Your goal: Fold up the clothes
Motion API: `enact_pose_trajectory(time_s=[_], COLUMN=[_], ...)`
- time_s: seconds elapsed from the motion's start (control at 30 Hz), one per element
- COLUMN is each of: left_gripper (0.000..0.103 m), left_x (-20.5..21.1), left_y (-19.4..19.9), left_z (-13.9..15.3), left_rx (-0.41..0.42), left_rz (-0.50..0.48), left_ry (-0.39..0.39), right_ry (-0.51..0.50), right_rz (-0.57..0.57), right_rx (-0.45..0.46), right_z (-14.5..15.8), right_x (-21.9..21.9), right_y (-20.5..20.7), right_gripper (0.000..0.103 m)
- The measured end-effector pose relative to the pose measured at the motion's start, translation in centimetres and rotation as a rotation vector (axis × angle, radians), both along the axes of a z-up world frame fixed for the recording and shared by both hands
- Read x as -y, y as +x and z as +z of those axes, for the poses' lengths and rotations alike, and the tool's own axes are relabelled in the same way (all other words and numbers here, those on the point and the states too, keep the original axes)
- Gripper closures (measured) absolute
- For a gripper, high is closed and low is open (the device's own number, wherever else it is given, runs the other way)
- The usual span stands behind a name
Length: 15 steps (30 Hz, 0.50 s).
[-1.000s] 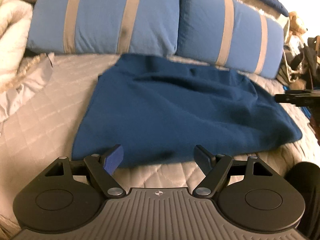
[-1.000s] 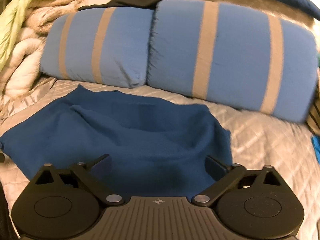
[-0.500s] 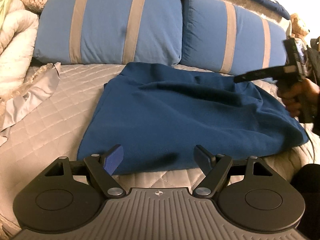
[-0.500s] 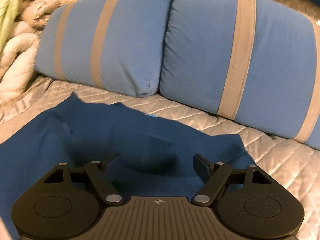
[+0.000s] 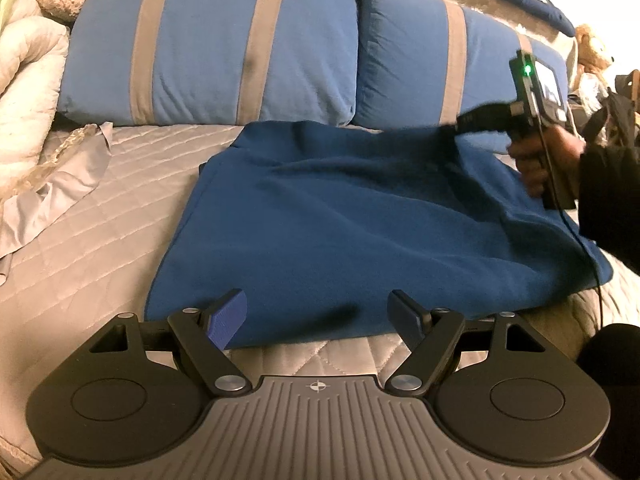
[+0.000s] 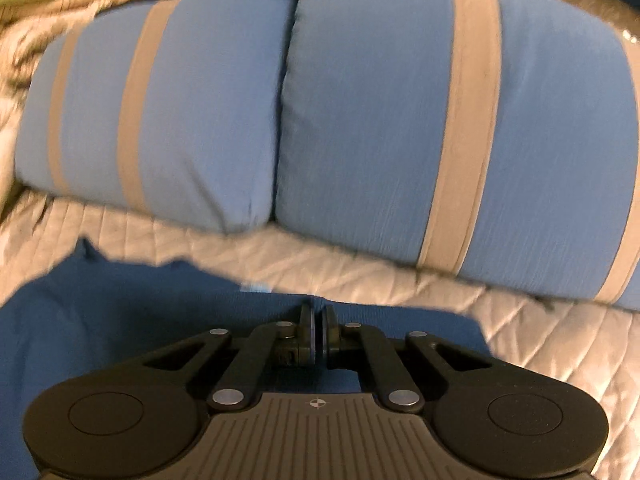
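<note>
A dark blue garment [image 5: 360, 220] lies spread on the quilted bed, its near edge right in front of my left gripper [image 5: 318, 318]. The left gripper is open and empty, its fingers just above that near edge. In the left wrist view my right gripper [image 5: 452, 128] reaches in from the right to the garment's far right edge. In the right wrist view the right gripper [image 6: 319, 314] is shut on the far edge of the blue garment [image 6: 140, 312], close to the pillows.
Two blue pillows with grey stripes [image 5: 208, 44] [image 6: 400, 120] stand along the head of the bed. A rumpled beige blanket [image 5: 28, 64] is piled at the left. The grey quilted bedcover [image 5: 80, 240] surrounds the garment. A teddy bear [image 5: 594, 52] sits at far right.
The right gripper moved forward to the garment's far edge and closed its fingers on the fabric. The left gripper stayed open at the near edge.
</note>
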<state>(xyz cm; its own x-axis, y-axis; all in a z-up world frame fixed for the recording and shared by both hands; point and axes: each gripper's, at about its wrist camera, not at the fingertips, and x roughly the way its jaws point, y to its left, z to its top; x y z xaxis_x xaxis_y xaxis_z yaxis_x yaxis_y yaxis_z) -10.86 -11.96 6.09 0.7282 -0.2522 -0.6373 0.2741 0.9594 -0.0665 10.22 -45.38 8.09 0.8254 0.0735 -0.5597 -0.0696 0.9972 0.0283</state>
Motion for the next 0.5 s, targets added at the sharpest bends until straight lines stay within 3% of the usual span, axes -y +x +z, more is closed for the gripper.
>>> enact_pose_trajectory(time_s=[0.23,0.27,0.33,0.37,0.4,0.5], left_gripper=[0.026,0.026,0.026,0.026,0.026,0.026], left_x=[0.3,0.3,0.4,0.5,0.5,0.6], left_y=[-0.1,-0.1,-0.2,-0.3,-0.3,-0.3], left_z=[0.0,0.0,0.0,0.1,0.1,0.1], left_rx=[0.006,0.007,0.013,0.018,0.021,0.026], left_rz=[0.001,0.001,-0.002,-0.005,-0.007,-0.008], left_ry=[0.023,0.028,0.038,0.042,0.046,0.055], right_ry=[-0.02,-0.03,-0.05,-0.061,-0.071,-0.105], right_rz=[-0.03,-0.032,-0.036,-0.037,-0.039,-0.024], right_rx=[0.023,0.024,0.026,0.027,0.028,0.048], right_z=[0.3,0.4,0.4,0.5,0.5,1.6], right_x=[0.0,-0.1,-0.3,-0.4,-0.5,-0.7], right_y=[1.1,1.0,0.8,0.7,0.6,-1.1], right_gripper=[0.095,0.089,0.064,0.035,0.016,0.003])
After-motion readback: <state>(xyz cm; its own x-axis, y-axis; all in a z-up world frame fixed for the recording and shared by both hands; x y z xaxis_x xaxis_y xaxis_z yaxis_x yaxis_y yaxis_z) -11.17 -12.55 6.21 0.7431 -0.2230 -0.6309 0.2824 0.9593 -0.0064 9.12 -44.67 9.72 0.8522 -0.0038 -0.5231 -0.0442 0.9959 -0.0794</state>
